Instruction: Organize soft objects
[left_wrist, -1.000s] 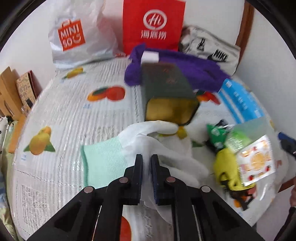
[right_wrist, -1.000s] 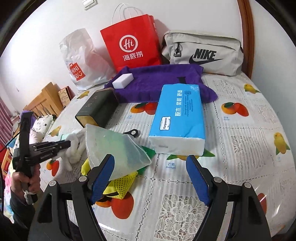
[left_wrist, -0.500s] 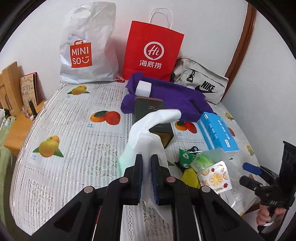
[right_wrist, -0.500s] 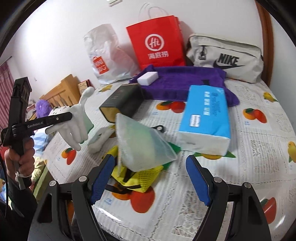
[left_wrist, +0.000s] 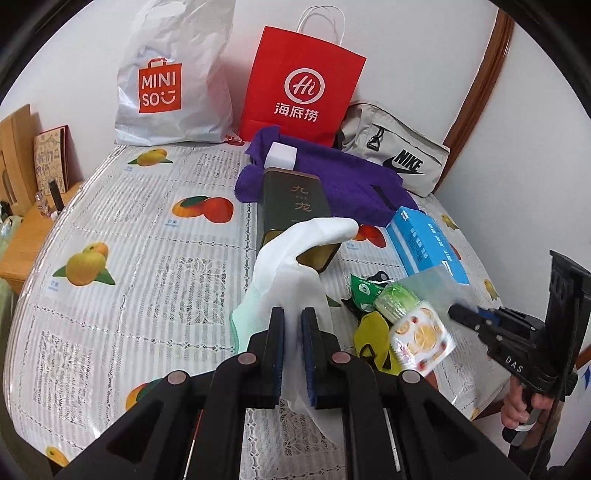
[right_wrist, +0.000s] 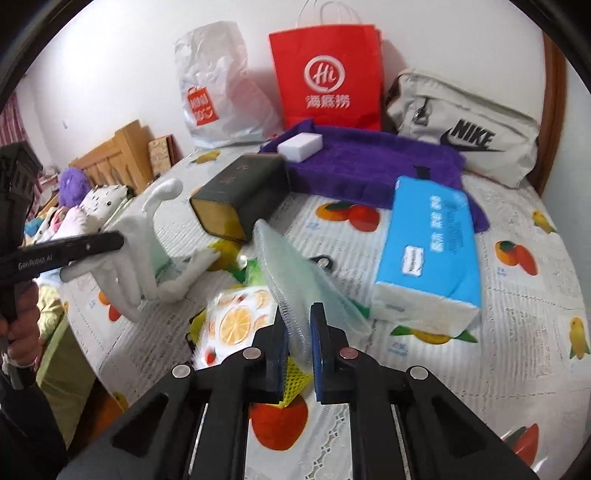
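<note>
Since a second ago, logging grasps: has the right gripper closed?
Yes. The right gripper was wide open; it now pinches the clear bag near the tissue pack.

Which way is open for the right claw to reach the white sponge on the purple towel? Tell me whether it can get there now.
Probably not yet. The right claw is shut on the translucent bag, so it has no free grip. The path itself looks open: the white sponge sits exposed on the purple towel, beyond the dark box.
</note>
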